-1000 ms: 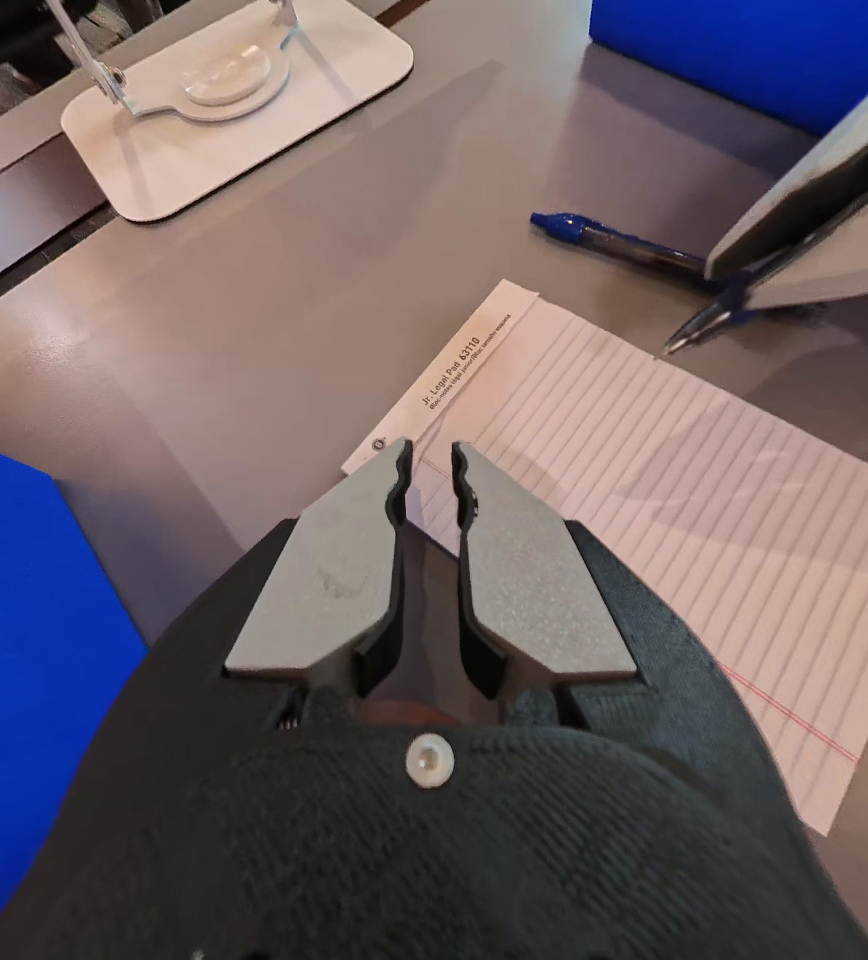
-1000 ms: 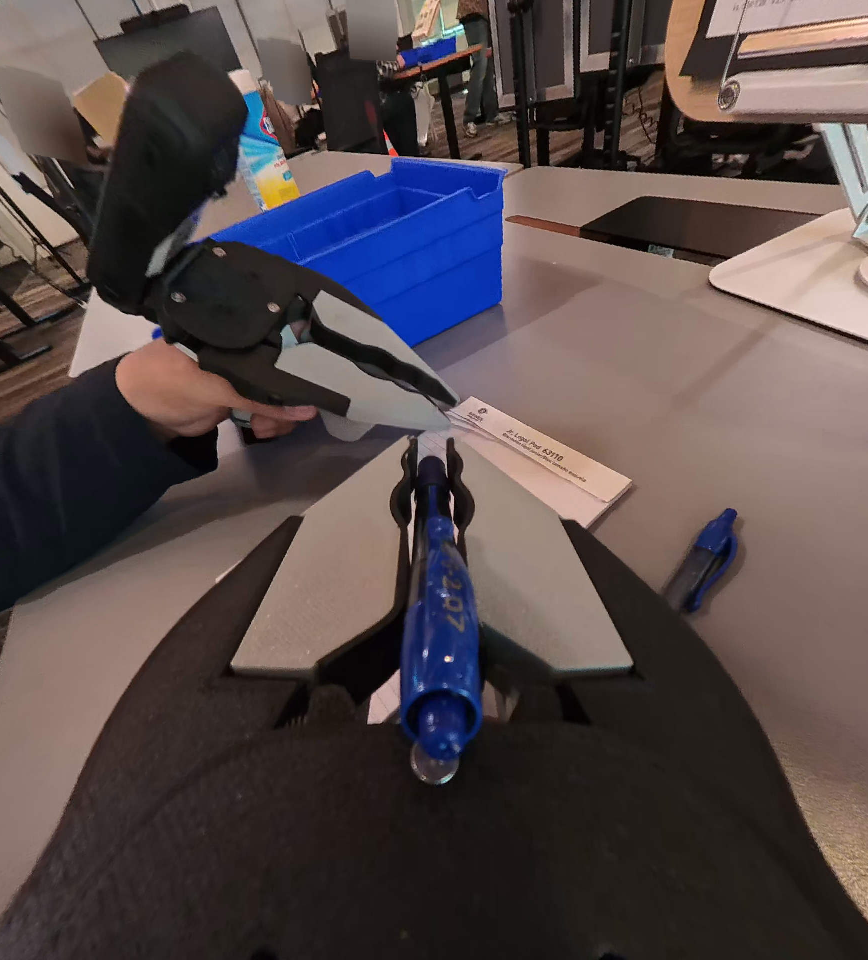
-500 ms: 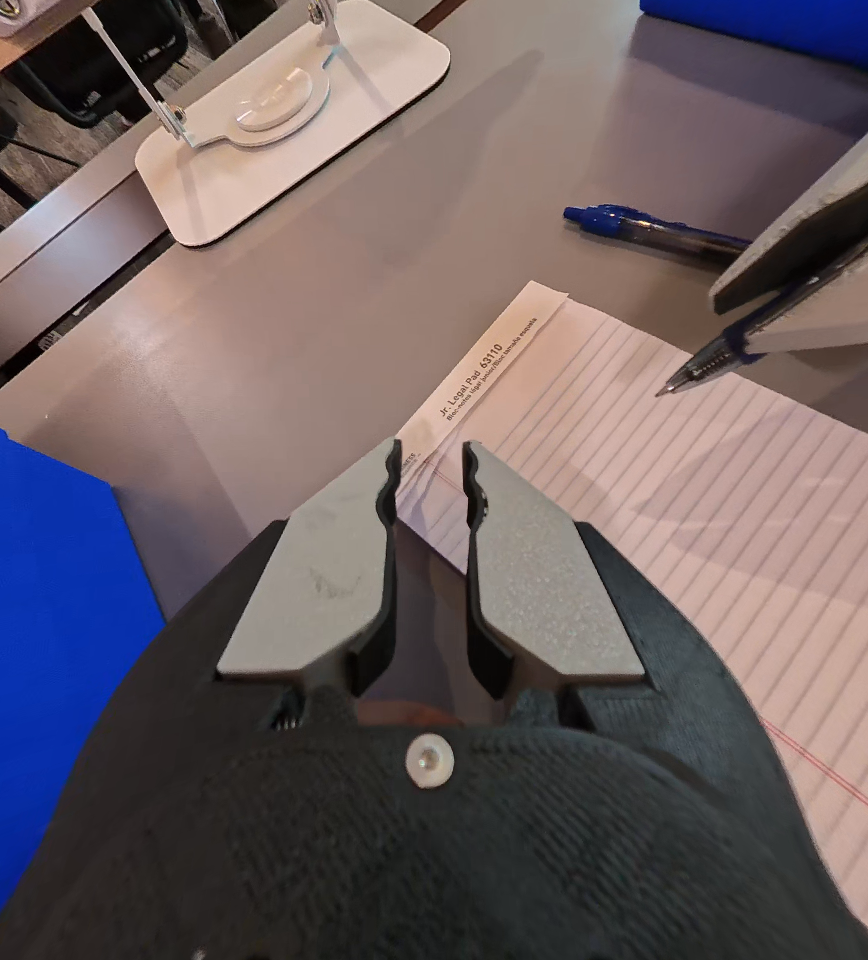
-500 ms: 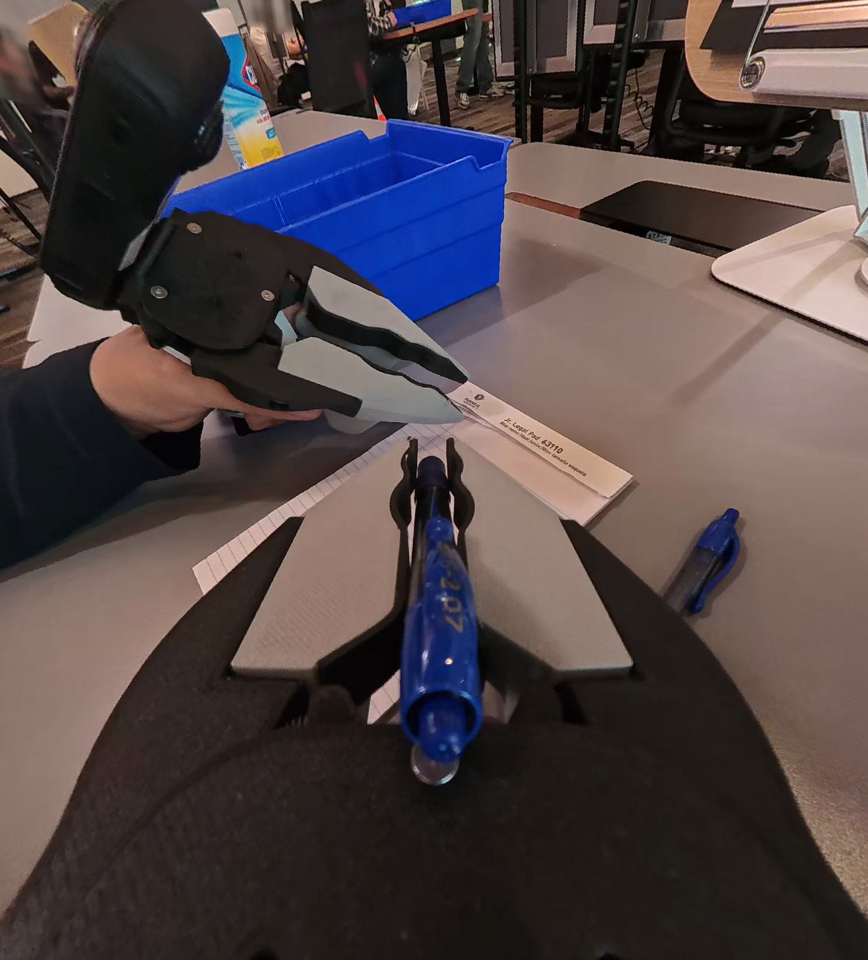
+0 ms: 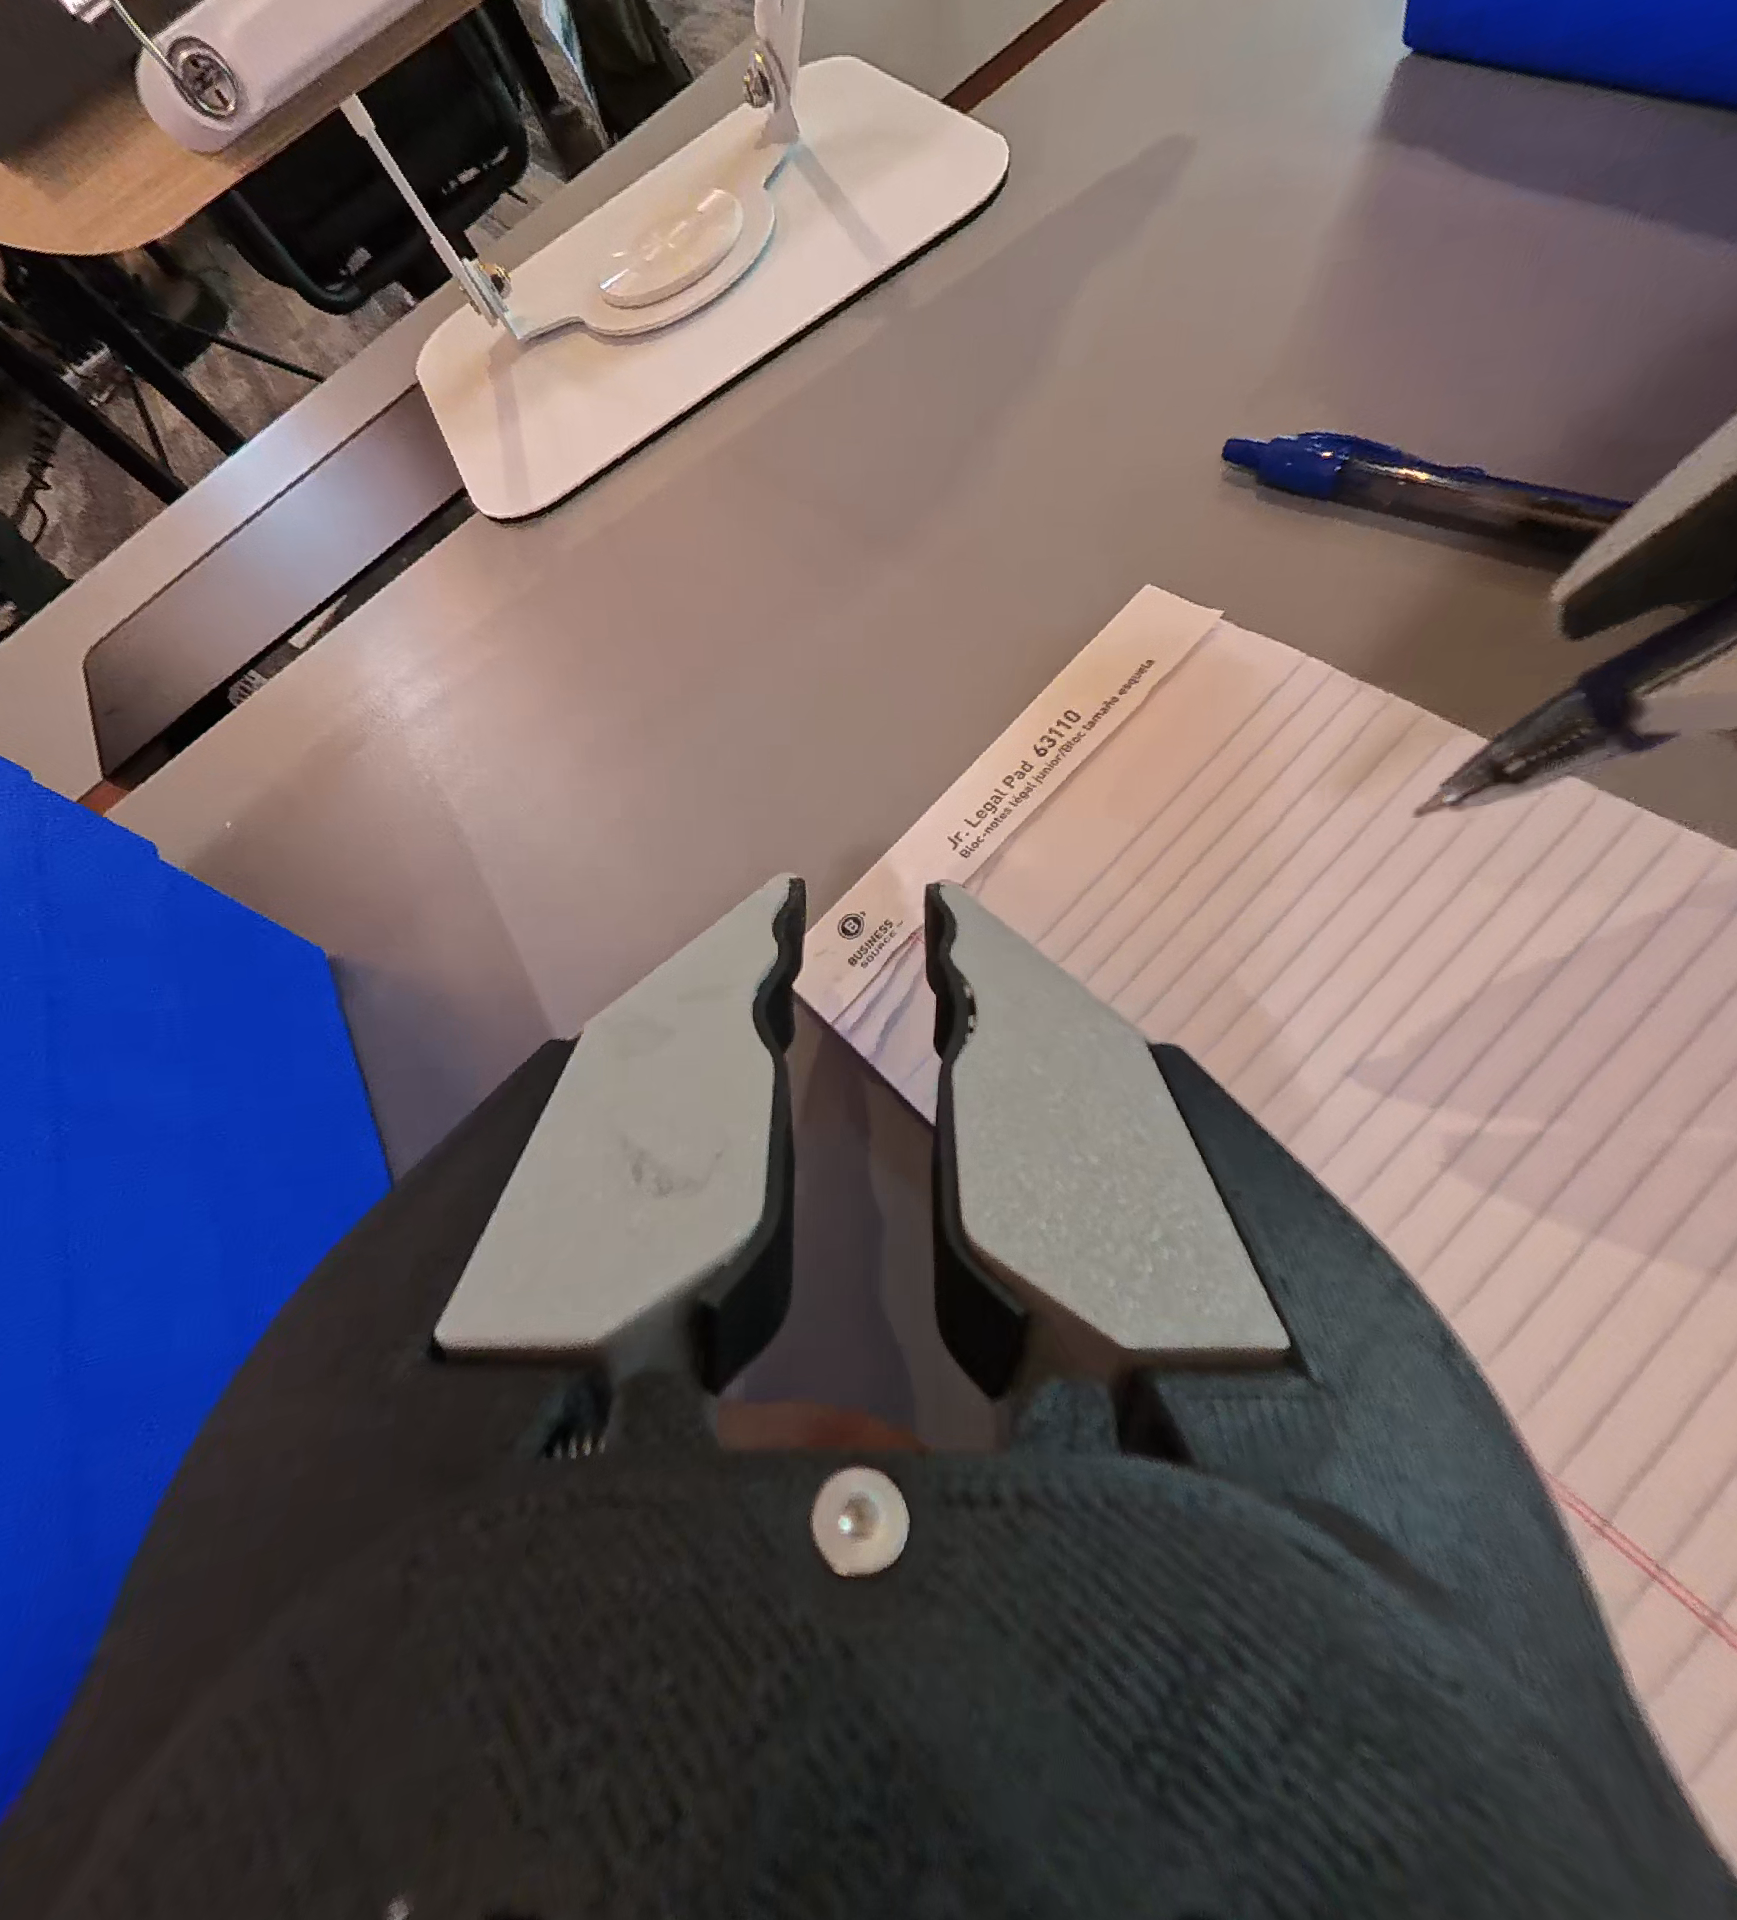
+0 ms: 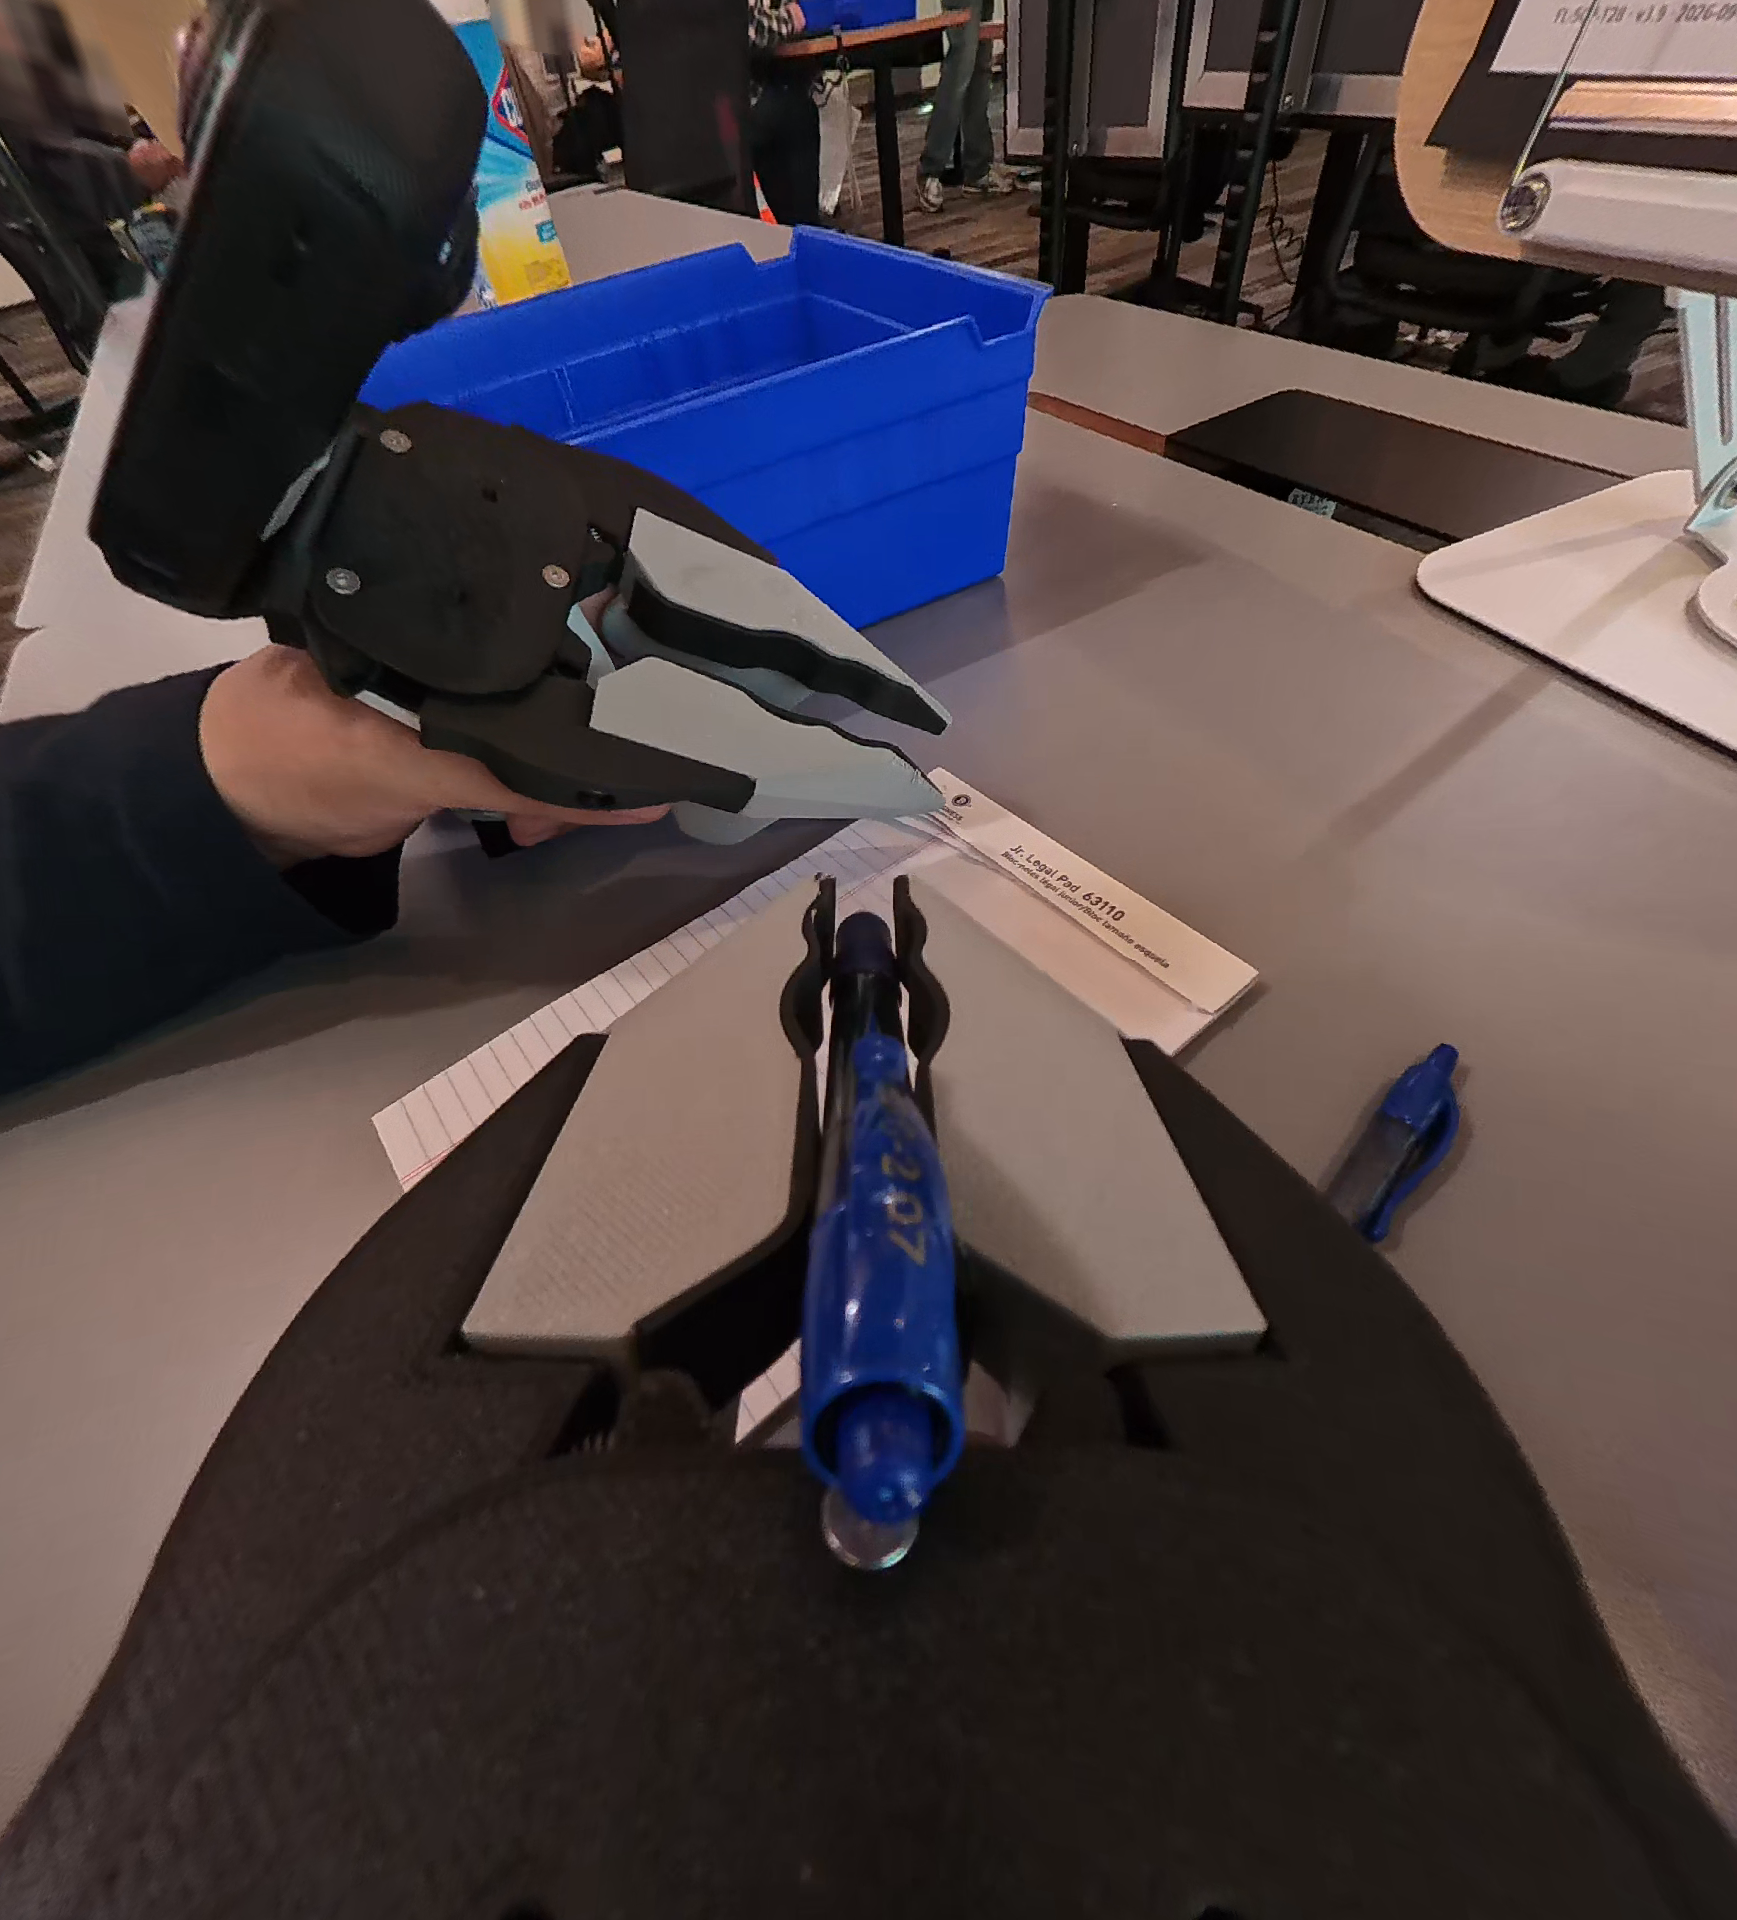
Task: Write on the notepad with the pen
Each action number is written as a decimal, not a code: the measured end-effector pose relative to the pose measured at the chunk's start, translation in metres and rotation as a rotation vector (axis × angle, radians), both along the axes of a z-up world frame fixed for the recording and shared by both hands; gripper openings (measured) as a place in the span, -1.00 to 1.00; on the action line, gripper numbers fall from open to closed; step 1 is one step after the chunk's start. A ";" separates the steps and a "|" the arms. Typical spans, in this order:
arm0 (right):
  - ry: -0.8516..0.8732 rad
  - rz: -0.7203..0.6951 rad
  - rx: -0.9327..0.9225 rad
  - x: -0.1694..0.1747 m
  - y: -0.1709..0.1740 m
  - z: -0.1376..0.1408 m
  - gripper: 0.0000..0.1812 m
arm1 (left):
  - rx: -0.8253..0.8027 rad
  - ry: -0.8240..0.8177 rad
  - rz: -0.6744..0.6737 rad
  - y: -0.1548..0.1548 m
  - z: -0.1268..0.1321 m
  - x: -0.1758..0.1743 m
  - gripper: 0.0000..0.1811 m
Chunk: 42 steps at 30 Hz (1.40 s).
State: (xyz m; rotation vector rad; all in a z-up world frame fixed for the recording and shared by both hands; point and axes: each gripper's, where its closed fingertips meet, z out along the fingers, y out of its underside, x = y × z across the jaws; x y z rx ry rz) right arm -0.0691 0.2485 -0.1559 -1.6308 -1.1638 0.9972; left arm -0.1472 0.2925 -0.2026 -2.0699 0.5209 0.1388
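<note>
R tongs [image 6: 862, 914] clamped on pen [image 6: 879, 1195], tip just over notepad [image 5: 1415, 1039] on table [image 5: 739, 623]. L tongs [image 5: 864, 935] parted, empty, at pad's top corner. Lower L to pin pad, then touch tip lightly.

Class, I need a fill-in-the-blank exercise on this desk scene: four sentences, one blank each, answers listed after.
1. The right gripper is shut on a ____.
2. The pen's tip hovers over the lined ____.
3. The left gripper is ____ and holds nothing.
4. A second pen lies on the ____ beside the notepad.

Answers: pen; notepad; open; table
</note>
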 end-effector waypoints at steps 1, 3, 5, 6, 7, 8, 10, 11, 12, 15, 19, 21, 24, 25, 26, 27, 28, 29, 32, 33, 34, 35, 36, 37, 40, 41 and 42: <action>0.006 -0.001 0.001 0.001 0.000 0.002 -0.92 | -0.001 0.004 0.003 0.000 -0.001 0.000 -0.77; 0.018 -0.006 0.003 0.003 0.001 0.005 -0.92 | -0.009 0.010 0.004 0.000 -0.004 0.001 -0.77; 0.027 -0.011 0.005 0.005 0.002 0.008 -0.92 | -0.010 0.024 0.009 0.000 -0.006 0.000 -0.77; 0.029 -0.013 0.006 0.005 0.003 0.009 -0.92 | -0.007 0.028 0.010 0.000 -0.006 0.000 -0.77; 0.031 -0.015 0.006 0.006 0.003 0.009 -0.92 | -0.006 0.031 0.010 0.000 -0.005 0.000 -0.77; 0.032 -0.017 0.007 0.006 0.004 0.009 -0.92 | -0.006 0.032 0.010 0.000 -0.006 0.000 -0.77; 0.031 -0.019 0.008 0.006 0.004 0.009 -0.92 | -0.006 0.034 0.008 0.000 -0.006 0.001 -0.77; 0.030 -0.019 0.008 0.006 0.004 0.009 -0.92 | -0.005 0.036 0.006 0.000 -0.006 0.001 -0.78; 0.029 -0.019 0.010 0.006 0.004 0.009 -0.92 | -0.006 0.038 0.005 0.000 -0.006 0.001 -0.78; 0.022 -0.019 0.010 0.006 0.004 0.007 -0.92 | -0.007 0.055 -0.002 0.000 -0.007 0.003 -0.78; 0.016 -0.020 0.009 0.006 0.005 0.005 -0.92 | 0.003 0.084 -0.009 0.000 -0.007 0.004 -0.78; 0.017 -0.021 0.010 0.006 0.005 0.005 -0.92 | 0.009 0.090 -0.010 0.000 -0.006 0.004 -0.78; 0.016 -0.025 0.008 0.007 0.006 0.005 -0.92 | 0.008 0.092 -0.014 0.000 -0.006 0.005 -0.78; 0.015 -0.026 0.007 0.007 0.007 0.004 -0.92 | 0.005 0.096 -0.017 0.000 -0.007 0.006 -0.78; 0.016 -0.027 0.007 0.007 0.007 0.004 -0.92 | 0.003 0.103 -0.018 0.000 -0.008 0.005 -0.78; 0.017 -0.028 0.007 0.007 0.007 0.005 -0.92 | 0.004 0.111 -0.017 0.000 -0.008 0.005 -0.78; 0.016 -0.028 0.006 0.007 0.007 0.004 -0.92 | 0.006 0.118 -0.018 0.000 -0.008 0.005 -0.78; 0.015 -0.029 0.006 0.007 0.008 0.004 -0.92 | 0.006 0.123 -0.019 0.000 -0.008 0.005 -0.78; 0.013 -0.030 0.007 0.007 0.008 0.004 -0.92 | 0.010 0.120 -0.020 -0.001 -0.007 0.005 -0.78; 0.013 -0.031 0.006 0.008 0.009 0.003 -0.92 | 0.007 0.118 -0.021 -0.001 -0.007 0.006 -0.78; 0.012 -0.031 0.005 0.008 0.009 0.003 -0.92 | 0.006 0.119 -0.021 -0.001 -0.008 0.006 -0.78; 0.011 -0.031 0.003 0.008 0.009 0.002 -0.92 | 0.003 0.124 -0.023 -0.001 -0.009 0.006 -0.78; 0.009 -0.031 0.002 0.008 0.010 0.001 -0.92 | 0.003 0.128 -0.024 -0.001 -0.009 0.006 -0.78; 0.006 -0.031 0.002 0.007 0.010 0.001 -0.92 | 0.004 0.130 -0.026 -0.001 -0.009 0.007 -0.78; -0.001 -0.031 0.004 0.007 0.010 -0.001 -0.92 | 0.007 0.130 -0.036 -0.001 -0.009 0.011 -0.78; -0.002 -0.031 0.004 0.007 0.010 -0.001 -0.92 | 0.006 0.137 -0.039 -0.001 -0.009 0.012 -0.78; -0.001 -0.032 0.004 0.007 0.010 -0.001 -0.92 | 0.007 0.145 -0.041 -0.001 -0.010 0.012 -0.78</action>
